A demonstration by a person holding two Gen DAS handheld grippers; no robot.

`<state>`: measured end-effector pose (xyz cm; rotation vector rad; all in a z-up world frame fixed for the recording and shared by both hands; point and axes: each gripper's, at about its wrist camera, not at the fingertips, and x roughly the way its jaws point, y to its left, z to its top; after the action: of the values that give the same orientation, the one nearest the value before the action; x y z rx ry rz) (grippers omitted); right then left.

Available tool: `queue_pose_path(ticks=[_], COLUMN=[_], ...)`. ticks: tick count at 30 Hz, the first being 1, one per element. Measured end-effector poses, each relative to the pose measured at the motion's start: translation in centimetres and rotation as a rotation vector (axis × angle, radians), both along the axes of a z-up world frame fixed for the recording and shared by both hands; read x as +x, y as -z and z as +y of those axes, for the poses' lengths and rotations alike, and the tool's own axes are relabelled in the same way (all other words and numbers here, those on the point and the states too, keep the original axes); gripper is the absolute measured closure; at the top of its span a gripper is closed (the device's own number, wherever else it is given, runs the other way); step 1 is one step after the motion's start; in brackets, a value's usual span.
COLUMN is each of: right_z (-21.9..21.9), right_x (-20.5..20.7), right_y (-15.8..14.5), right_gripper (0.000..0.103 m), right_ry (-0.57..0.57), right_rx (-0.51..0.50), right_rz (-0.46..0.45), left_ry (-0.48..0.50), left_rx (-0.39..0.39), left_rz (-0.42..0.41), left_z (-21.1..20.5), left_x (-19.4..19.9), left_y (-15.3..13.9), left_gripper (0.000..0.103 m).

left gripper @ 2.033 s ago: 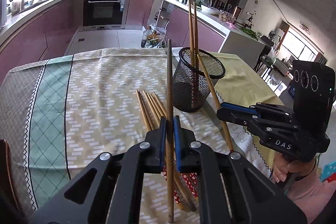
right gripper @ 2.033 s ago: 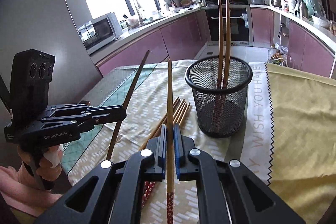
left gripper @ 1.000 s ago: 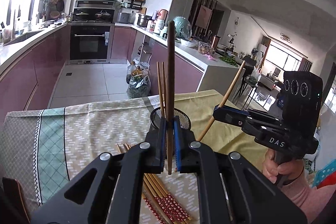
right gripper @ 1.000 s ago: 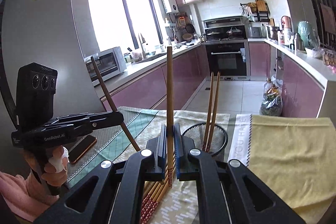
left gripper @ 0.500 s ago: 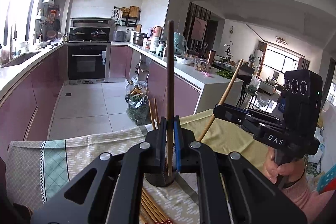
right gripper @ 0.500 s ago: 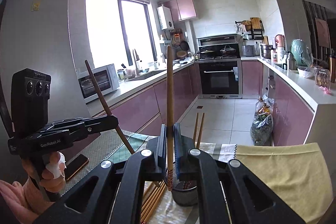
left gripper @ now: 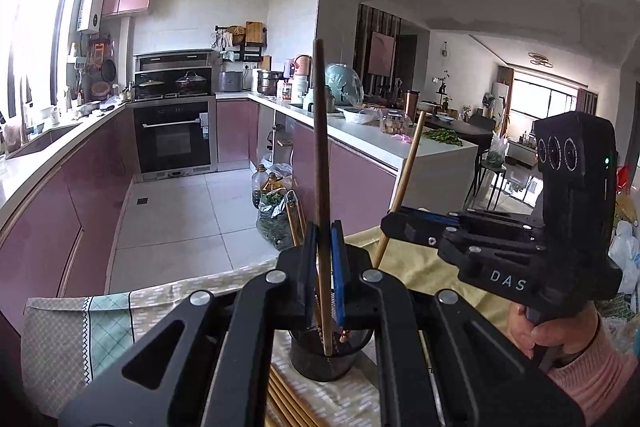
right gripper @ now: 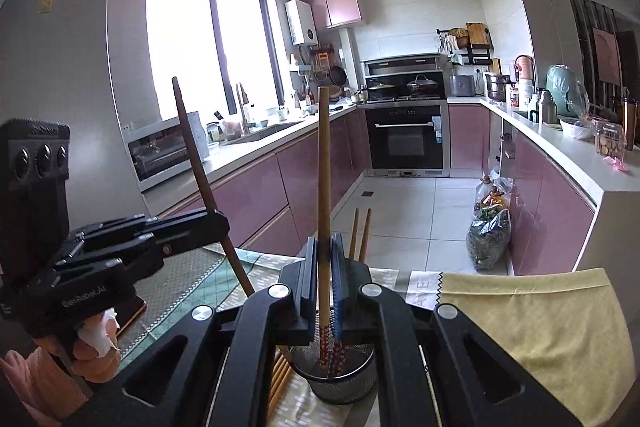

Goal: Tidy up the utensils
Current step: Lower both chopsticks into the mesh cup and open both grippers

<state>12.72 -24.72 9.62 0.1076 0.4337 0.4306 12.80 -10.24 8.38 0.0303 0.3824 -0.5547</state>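
Note:
My left gripper [left gripper: 323, 259] is shut on a dark wooden chopstick [left gripper: 321, 155], held upright with its lower tip inside the black mesh cup [left gripper: 320, 359] right below. My right gripper [right gripper: 323, 267] is shut on a lighter chopstick [right gripper: 323, 167] with a red patterned end, also upright, its lower end in the same mesh cup [right gripper: 340, 383]. Two chopsticks [right gripper: 360, 231] stand in the cup behind my fingers. Each gripper shows in the other view: the right gripper [left gripper: 394, 223] and the left gripper [right gripper: 222, 223].
Several loose chopsticks [left gripper: 286, 399] lie on the patterned tablecloth [left gripper: 112, 311] left of the cup. A yellow cloth [right gripper: 532, 311] covers the table's right side. A dark phone-like object [right gripper: 130, 311] lies at the left. Kitchen counters and an oven stand beyond.
Both grippers have lifted and tilted their chopsticks upright, then brought them over the mesh cup. The chopstick tips now dip into the cup.

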Motion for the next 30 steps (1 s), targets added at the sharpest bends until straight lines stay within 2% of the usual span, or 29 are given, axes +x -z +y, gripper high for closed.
queue_pose_path(ticks=[8,13,17,23,26,30], right_z=[0.1,0.3,0.7,1.2,1.7,1.9], right_x=[0.7,1.0,1.6,2.9,3.6,4.3], right_y=[0.8,1.4,2.1,3.8,4.6,5.0], right_gripper=[0.097,0.097,0.097,0.097,0.097,0.097], right_ry=[0.006,0.009,0.006,-0.020,-0.021,-0.014], right_rx=[-0.005,-0.024,-0.050,-0.090,-0.105,-0.100], right_rz=[0.027,0.050,0.092,0.188,0.224,0.237], left_ry=[-0.006,0.005,0.035,0.039,0.049,0.041], left_rx=[-0.015,0.033,0.076,0.162,0.156,0.139], left_rz=[-0.004,0.024,0.082,0.212,0.264,0.289], left_z=[-0.2,-0.7,-0.9,-1.5,-1.4,-1.1], left_x=[0.4,0.9,1.6,3.7,4.7,5.7], left_y=[-0.1,1.0,2.4,5.4,6.3,6.7], left_gripper=[0.095,0.095,0.095,0.095,0.095,0.095])
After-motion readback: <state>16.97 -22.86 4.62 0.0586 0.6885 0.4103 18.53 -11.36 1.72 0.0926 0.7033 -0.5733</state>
